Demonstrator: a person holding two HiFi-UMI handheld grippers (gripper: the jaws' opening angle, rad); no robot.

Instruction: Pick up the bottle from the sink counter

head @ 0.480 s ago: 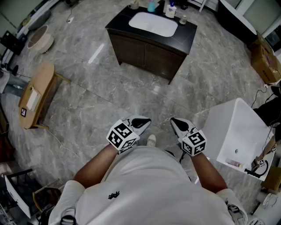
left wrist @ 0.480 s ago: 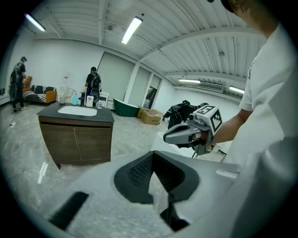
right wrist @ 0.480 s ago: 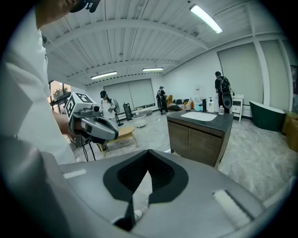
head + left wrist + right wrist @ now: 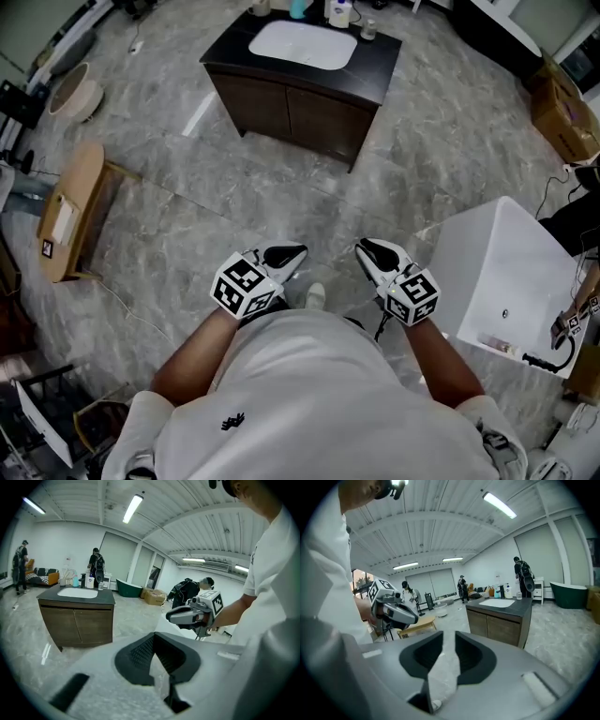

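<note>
Left gripper [image 4: 292,255] and right gripper [image 4: 368,251] hang clenched and empty near the person's waist. The bottle [image 4: 339,12], seemingly white, stands on the far sink counter [image 4: 375,58].

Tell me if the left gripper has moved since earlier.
No. The left gripper sits as far from the sink cabinet as before; only the view shifted.
</note>
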